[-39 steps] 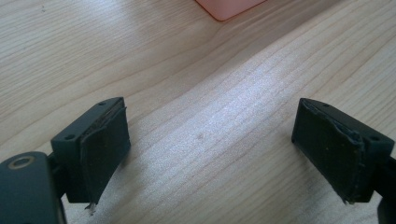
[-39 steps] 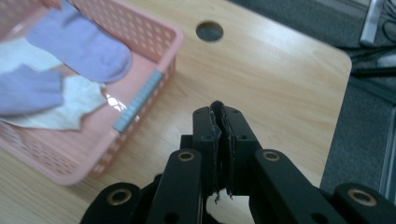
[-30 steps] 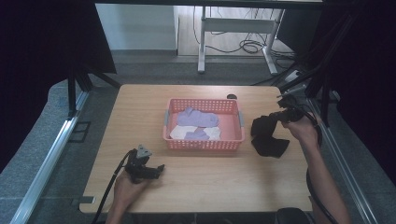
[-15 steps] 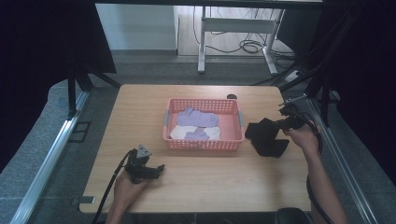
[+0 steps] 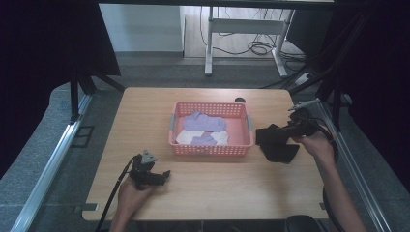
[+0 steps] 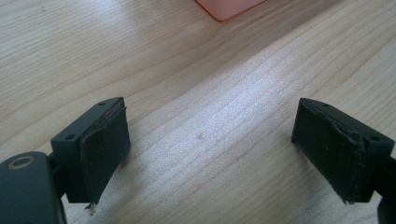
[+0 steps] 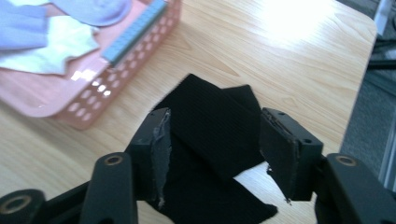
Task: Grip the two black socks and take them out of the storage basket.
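A black cloth (image 5: pixel 275 145) lies crumpled on the wooden table just right of a pink basket (image 5: pixel 210 150). My right gripper (image 5: pixel 286 133) hovers at the cloth's right side. In the right gripper view its jaws stand open over the black cloth (image 7: pixel 205 196), which is folded beneath and between them without being pinched. The basket (image 7: pixel 84 100) holds purple cloths (image 5: pixel 205 121) and a white cloth (image 5: pixel 186 137). My left gripper (image 5: pixel 164 175) rests open near the table's front left, over bare wood (image 6: pixel 210 140).
A small dark round spot (image 5: pixel 239 100) sits on the table behind the basket. Table edges run close to the right hand and the left hand. Metal rails and black stands flank the table; desk legs and cables lie beyond it.
The right gripper and the black cloth have shifted left toward the basket, and the cloth now lies lower and flatter. The left gripper has stayed put.
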Available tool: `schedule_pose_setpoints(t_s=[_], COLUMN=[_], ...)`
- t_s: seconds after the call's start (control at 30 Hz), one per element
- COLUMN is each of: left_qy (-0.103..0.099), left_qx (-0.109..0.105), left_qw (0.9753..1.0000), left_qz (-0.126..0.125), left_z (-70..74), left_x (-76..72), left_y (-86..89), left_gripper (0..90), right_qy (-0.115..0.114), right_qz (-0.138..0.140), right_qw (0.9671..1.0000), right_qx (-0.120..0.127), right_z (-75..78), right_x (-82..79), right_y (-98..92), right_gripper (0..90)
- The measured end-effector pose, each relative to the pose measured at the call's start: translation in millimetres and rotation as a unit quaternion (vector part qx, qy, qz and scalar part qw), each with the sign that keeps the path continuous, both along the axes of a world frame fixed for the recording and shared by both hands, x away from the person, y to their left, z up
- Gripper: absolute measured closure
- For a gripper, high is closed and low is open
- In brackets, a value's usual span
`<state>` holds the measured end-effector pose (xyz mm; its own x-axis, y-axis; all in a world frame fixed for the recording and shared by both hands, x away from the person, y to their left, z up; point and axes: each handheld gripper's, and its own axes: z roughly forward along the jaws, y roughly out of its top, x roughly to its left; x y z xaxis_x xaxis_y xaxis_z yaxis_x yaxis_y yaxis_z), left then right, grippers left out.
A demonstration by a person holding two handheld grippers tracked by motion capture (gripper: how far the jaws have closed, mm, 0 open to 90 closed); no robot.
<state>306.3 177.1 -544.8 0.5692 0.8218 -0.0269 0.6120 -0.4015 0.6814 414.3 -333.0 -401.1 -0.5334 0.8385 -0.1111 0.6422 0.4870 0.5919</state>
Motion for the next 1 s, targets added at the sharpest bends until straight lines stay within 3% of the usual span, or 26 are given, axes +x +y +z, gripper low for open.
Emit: schedule_pose_setpoints(t_s=[0.2,0.5,1.0], left_qy=[0.0,0.0,-0.001], left_qx=[0.0,0.001,-0.003], left_qw=[1.0,1.0,1.0], left_qz=[0.0,-0.001,0.002], left_z=[0.0,0.0,-0.2], left_x=[0.0,0.1,-0.1], left_y=[0.0,0.1,-0.4], left_gripper=[10.8,10.8,10.8], right_qy=[-0.001,0.013,0.028], right_qz=[0.029,0.068,0.093], right_qw=[0.9995,0.9973,0.9945], right_qx=[0.01,0.025,0.039], right_z=[-1.5,-20.4,-59.2], right_x=[-13.7,-32.9,-54.9], right_y=[15.3,32.4,55.0], right_gripper=[39.2,35.2,33.9])
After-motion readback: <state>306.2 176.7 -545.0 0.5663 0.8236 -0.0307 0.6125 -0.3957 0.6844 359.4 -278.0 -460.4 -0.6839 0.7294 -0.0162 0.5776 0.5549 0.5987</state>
